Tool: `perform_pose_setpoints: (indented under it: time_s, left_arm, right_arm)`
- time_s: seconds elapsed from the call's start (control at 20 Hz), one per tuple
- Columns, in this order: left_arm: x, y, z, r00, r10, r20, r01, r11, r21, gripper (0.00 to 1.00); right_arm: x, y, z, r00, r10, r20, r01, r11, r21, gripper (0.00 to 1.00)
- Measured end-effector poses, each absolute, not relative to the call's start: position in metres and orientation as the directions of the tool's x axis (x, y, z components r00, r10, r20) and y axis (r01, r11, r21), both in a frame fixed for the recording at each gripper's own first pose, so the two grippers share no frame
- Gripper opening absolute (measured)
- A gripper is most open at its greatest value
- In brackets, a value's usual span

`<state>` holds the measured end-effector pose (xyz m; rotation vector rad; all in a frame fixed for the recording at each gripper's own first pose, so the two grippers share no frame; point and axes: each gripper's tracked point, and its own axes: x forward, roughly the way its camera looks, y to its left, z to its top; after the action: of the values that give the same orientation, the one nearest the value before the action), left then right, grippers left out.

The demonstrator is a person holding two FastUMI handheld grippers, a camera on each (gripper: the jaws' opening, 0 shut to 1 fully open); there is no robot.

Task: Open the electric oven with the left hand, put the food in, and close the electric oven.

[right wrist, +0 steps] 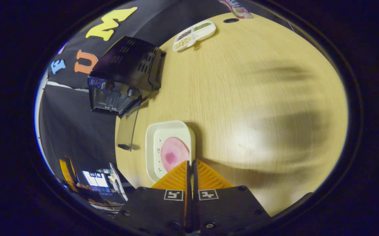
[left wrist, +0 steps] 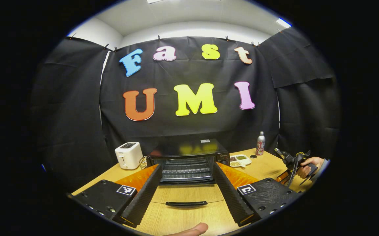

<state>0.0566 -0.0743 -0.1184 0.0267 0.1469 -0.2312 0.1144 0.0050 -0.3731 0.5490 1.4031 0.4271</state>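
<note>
The black electric oven (left wrist: 189,151) stands open, its racks showing and its door (left wrist: 186,196) folded flat on the table with the handle toward me. My left gripper (left wrist: 187,166) is wide open in front of the door, holding nothing. My right gripper (right wrist: 191,162) is shut on the rim of a white plate (right wrist: 163,137) carrying a pink slice of food (right wrist: 173,154). The plate stays sharp against the blurred table. The oven (right wrist: 123,73) lies up and to the left in the right gripper view, door (right wrist: 127,129) down. In the left gripper view, a hand holds the right gripper (left wrist: 291,159) at the far right.
A white toaster (left wrist: 128,155) stands left of the oven. Right of it are a divided dish of grains (left wrist: 240,160) and a bottle (left wrist: 260,143). The wooden table (right wrist: 258,98) runs wide to the right of the plate. A fingertip (left wrist: 191,230) shows at the bottom edge.
</note>
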Motion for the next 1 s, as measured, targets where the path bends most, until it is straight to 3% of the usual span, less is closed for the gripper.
perform_pose_setpoints:
  time_s: [0.45,1.0]
  left_arm:
    - [0.043,-0.049,-0.112,0.967,-0.227,-0.117,0.227,0.974,-0.015,0.96]
    - [0.031,0.030,-0.094,0.985,-0.170,-0.035,0.170,0.985,-0.024,0.96]
  right_arm:
    - [0.118,0.015,-0.310,0.253,0.553,-0.794,-0.028,0.824,0.565,0.04]
    - [0.128,0.137,-0.273,0.280,0.609,-0.742,-0.061,0.783,0.619,0.01]
